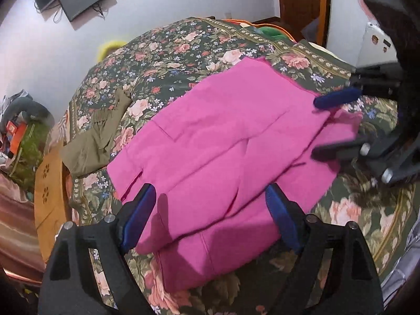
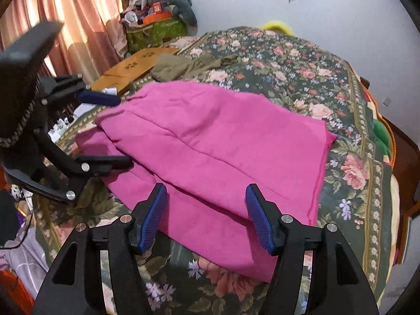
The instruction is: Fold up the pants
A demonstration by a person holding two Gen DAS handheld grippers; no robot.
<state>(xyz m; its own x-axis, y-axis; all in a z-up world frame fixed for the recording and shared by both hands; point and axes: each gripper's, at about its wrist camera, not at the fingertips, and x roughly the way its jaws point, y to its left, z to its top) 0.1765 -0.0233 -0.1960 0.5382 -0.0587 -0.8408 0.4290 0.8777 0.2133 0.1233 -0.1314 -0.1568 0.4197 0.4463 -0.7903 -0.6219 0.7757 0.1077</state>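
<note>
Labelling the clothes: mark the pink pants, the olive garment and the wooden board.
pink pants (image 1: 218, 141), left wrist view, middle of the top layer.
olive garment (image 1: 92, 144), left wrist view, its middle.
wooden board (image 2: 131, 68), right wrist view, bare top face.

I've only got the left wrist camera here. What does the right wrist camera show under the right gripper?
Observer: The right gripper hangs with its jaws open over the near edge of the pink pants, gripping nothing.
Operator: How does my left gripper look from that side?
Observer: The left gripper is open as well. Its lower finger sits at the pants' left edge and the upper finger is apart above it, with salmon curtains behind.
</note>
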